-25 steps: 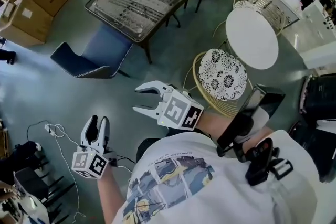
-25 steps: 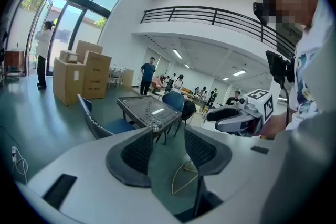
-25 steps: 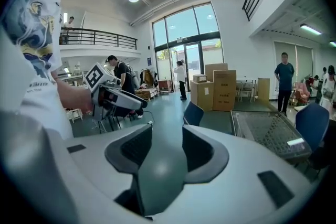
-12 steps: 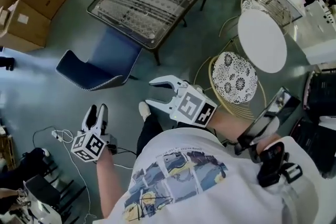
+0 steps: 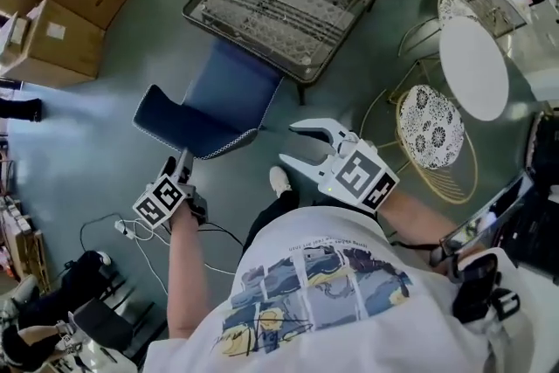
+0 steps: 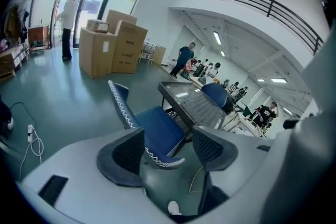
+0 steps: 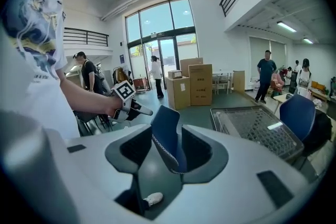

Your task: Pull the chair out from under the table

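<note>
Blue chair seat (image 5: pixel 234 92) reaches the table (image 5: pixel 281 0) edge, bare floor (image 5: pixel 92 113) behind.

The head view looks steeply down from above the person's shoulders (image 5: pixel 349 275), with the blue chair (image 5: pixel 210 113) at 11 o'clock and the desk (image 5: pixel 284 0) at 12. Both gripper views sit low, looking along their fingers (image 6: pixel 123 157), sharing that chair close ahead.

The fingers of my left gripper (image 6: pixel 168 141) have just been opening, pressing nothing; the blue chair (image 6: pixel 157 124) shows in their gap, bench (image 6: pixel 195 105) beyond.
</note>
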`<state>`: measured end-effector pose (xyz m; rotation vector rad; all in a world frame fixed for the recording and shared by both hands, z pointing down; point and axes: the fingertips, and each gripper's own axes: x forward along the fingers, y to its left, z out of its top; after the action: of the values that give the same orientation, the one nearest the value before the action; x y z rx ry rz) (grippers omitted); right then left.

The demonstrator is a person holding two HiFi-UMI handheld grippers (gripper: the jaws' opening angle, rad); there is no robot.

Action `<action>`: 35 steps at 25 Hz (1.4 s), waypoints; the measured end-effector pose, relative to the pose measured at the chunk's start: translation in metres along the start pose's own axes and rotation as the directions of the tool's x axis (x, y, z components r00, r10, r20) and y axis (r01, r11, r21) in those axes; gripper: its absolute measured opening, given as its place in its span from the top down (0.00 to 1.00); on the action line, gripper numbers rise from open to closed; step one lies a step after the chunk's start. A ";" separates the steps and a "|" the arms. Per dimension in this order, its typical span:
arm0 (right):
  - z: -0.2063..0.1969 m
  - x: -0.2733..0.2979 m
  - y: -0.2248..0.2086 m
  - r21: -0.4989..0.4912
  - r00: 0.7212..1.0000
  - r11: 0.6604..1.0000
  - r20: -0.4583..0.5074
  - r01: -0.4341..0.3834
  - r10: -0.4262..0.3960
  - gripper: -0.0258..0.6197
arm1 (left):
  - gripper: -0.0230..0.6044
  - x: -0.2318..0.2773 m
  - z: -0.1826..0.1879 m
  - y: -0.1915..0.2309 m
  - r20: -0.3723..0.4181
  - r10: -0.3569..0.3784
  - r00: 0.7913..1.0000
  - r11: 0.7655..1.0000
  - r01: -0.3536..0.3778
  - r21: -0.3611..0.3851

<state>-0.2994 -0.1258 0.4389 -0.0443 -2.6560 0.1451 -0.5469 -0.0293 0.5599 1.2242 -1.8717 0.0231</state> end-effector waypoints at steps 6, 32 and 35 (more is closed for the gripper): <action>-0.005 0.016 -0.009 0.063 0.997 0.995 -0.027 0.080 -0.078 0.69 | 0.46 0.048 0.003 0.063 -0.109 0.102 0.989 0.993 -0.108 -0.046; -0.025 -0.003 -0.004 0.151 0.974 0.963 -0.076 0.224 -0.215 0.69 | 0.70 0.130 -0.037 0.091 -0.280 0.126 0.952 0.954 -0.193 -0.228; -0.027 -0.002 -0.004 0.152 0.975 0.964 -0.077 0.218 -0.209 0.69 | 0.75 0.129 -0.037 0.094 -0.262 0.148 0.954 0.934 -0.222 -0.281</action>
<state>-0.2848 -0.1273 0.4618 0.2854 -2.5593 0.2802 -0.6103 -0.0595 0.7076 0.7913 -1.6992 -0.0186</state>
